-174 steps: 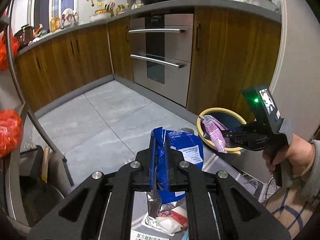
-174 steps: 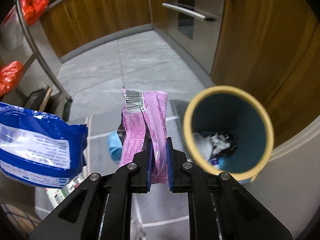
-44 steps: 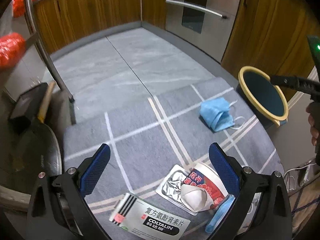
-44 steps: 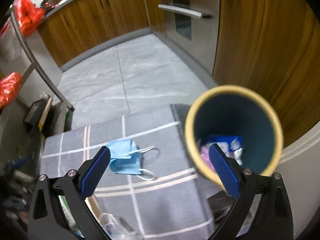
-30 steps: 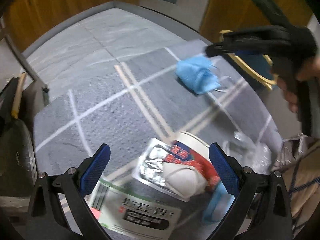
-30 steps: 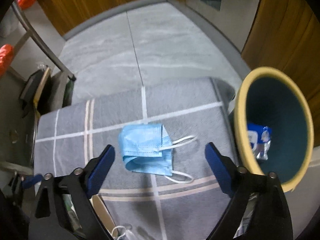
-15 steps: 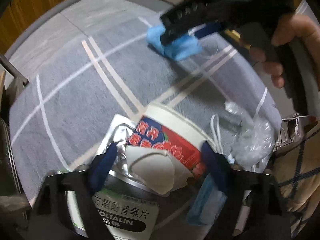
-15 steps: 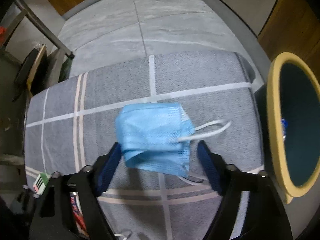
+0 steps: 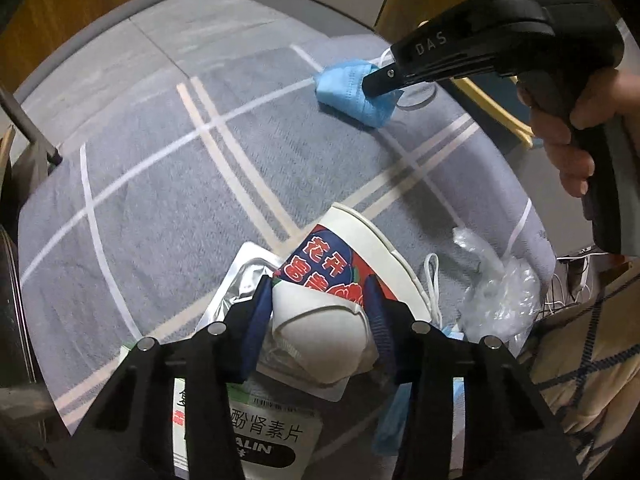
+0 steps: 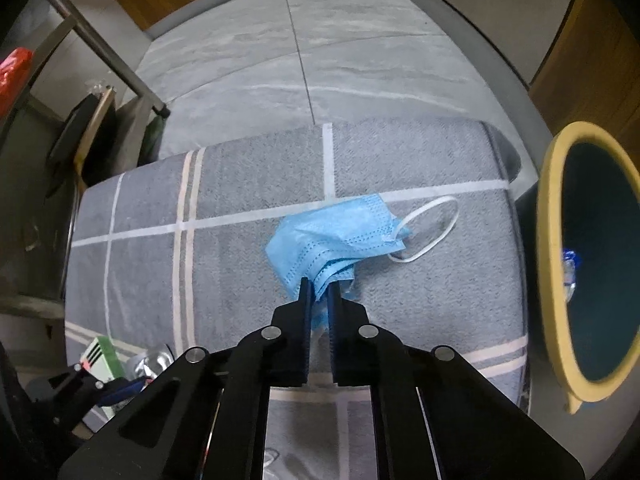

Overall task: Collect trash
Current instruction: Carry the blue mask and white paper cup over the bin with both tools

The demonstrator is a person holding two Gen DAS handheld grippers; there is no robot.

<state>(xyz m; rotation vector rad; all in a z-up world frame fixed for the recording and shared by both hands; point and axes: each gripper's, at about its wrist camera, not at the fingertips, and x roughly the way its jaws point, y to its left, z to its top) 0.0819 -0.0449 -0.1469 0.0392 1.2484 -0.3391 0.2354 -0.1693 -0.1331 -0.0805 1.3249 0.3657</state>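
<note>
The blue face mask (image 10: pixel 340 236) is light, soft and floppy, so it will likely sag and swing once lifted, and its white ear loop (image 10: pixel 430 226) may dangle and catch on a rim. A pinch on bunched fabric looks like the sound hold, and that is what it has: the right gripper (image 10: pixel 319 292) has its jaws pressed together on the gathered near edge of the mask. The mask is pleated, pale blue, crumpled into a rough wedge, with the ear loop lying out toward 3 o'clock on the grey cloth. It lies on the table (image 10: pixel 240 184), which is covered by a grey towel-like cloth with pale cross stripes, near the table's right edge.

Toward 3 o'clock from the mask in the right wrist view, just past the table edge, stands the bin (image 10: pixel 550 216), yellow-rimmed and dark teal inside, with a blue wrapper showing within it. The carry should be short.

In the left wrist view the left gripper (image 9: pixel 320 320) has its jaws closing on a white cup-shaped mask (image 9: pixel 320 344); the blue pads look to touch its sides, though how firm the grip is I cannot tell. That mask is stiffer and moulded, likely to hold its shape but easy to crush. Under it lie a red-and-blue printed paper cup (image 9: pixel 340 256) on its side, a silver foil pouch (image 9: pixel 236 276) at 10 o'clock, a green-and-white medicine box (image 9: pixel 264 436) at 6 o'clock, and crumpled clear plastic (image 9: pixel 496 292) at 3 o'clock.
</note>
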